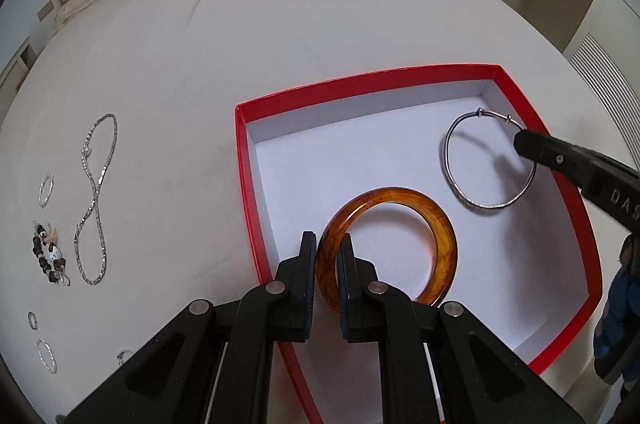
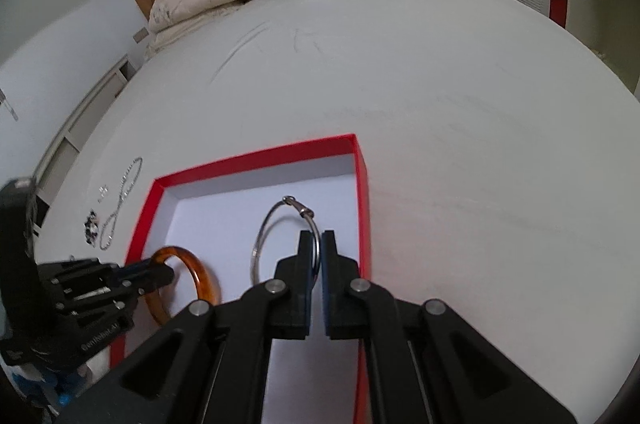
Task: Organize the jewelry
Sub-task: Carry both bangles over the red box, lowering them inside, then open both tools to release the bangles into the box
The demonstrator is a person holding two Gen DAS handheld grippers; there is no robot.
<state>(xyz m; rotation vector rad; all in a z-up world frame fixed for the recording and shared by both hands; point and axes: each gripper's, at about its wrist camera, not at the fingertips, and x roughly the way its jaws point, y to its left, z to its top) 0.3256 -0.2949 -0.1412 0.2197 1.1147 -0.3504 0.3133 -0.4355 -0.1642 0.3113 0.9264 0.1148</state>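
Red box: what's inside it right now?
Inside the red box: an amber bangle gripped by the left claw, and a thin silver bangle gripped by the right claw. Otherwise bare white floor shows; the near corner is hidden behind the claws.

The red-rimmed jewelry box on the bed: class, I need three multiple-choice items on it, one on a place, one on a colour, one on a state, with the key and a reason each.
1. Where does the long silver chain necklace lie?
A. inside the box
B. on the white bed sheet beside the box
C. on the pillow

2. What colour is the inside floor of the red-rimmed cardboard box?
A. white
B. black
C. red

3. How is the thin silver wire bangle held?
A. lying free
B. pinched at its rim by the right gripper
C. hooked on the left gripper

Key:
1 B, the chain rests on the sheet left of the box.
2 A, only the walls' edges are red.
3 B, the black fingers close on its rim; the left gripper holds the thick amber bangle.
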